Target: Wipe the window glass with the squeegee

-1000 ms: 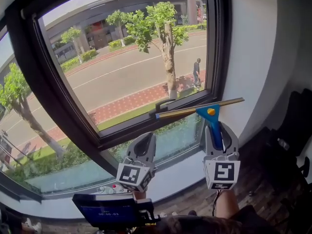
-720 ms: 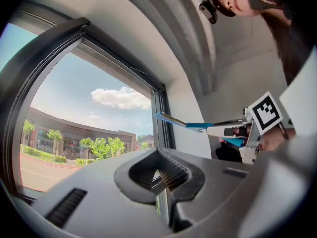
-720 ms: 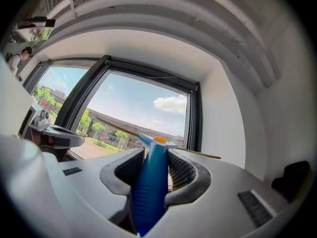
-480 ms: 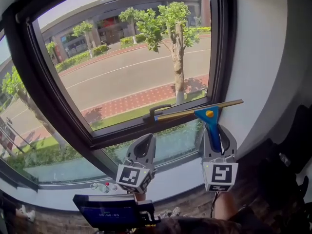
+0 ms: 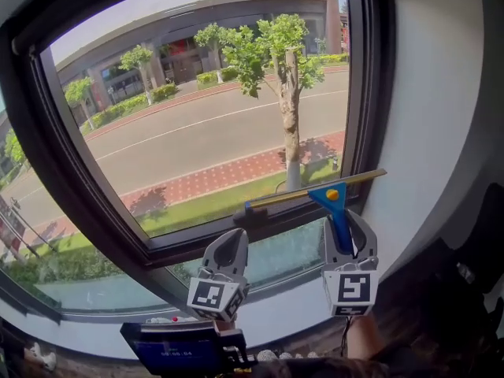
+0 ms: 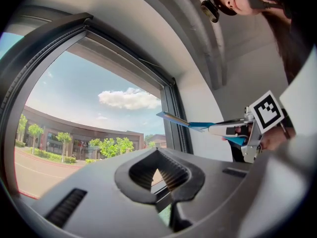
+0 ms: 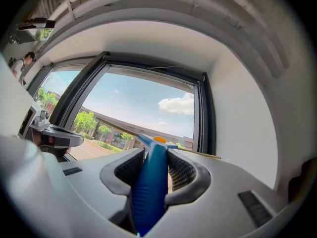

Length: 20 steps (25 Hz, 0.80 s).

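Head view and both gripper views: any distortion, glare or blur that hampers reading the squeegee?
Head view: fisheye bows the window frame, daylight even, squeegee sharp. Right gripper view: dark corners, its handle close but clear. Left gripper view: strong curvature, no glare.

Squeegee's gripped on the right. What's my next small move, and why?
Probably lift the right gripper to carry the squeegee toward the top of the window glass. Its blade sits low, beside the bottom frame, with nearly the whole pane above it.
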Each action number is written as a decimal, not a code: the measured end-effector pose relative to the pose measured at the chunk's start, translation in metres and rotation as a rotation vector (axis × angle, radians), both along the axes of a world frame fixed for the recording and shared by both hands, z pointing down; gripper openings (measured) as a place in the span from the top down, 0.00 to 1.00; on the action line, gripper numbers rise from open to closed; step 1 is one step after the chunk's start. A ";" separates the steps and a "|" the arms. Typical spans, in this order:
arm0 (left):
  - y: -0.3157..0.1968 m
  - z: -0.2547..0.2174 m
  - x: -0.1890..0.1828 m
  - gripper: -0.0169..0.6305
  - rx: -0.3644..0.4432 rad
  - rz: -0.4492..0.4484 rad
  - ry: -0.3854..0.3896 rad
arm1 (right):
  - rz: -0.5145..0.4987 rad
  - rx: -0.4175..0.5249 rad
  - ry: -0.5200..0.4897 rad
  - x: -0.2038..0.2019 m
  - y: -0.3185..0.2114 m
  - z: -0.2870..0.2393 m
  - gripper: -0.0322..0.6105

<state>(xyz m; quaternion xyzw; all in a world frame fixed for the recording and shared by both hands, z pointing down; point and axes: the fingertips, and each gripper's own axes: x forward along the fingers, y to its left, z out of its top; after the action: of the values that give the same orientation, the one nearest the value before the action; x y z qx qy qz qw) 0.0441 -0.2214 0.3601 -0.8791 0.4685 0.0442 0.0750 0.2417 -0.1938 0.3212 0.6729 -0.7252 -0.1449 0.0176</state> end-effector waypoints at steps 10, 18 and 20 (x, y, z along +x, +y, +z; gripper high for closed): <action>-0.092 -0.030 -0.018 0.97 0.034 0.031 -0.007 | 0.011 0.022 0.013 -0.021 -0.088 -0.028 0.73; -0.122 -0.030 -0.011 0.97 0.030 0.061 -0.005 | 0.021 0.047 0.020 -0.020 -0.113 -0.040 0.73; -0.122 -0.034 -0.008 0.97 0.025 0.061 0.001 | 0.026 0.061 0.020 -0.015 -0.118 -0.043 0.73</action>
<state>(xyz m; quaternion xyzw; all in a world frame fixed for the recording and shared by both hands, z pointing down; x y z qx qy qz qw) 0.0364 -0.3436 0.3265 -0.8920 0.4410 0.0527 0.0844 0.2265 -0.3116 0.2784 0.6809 -0.7116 -0.1733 0.0062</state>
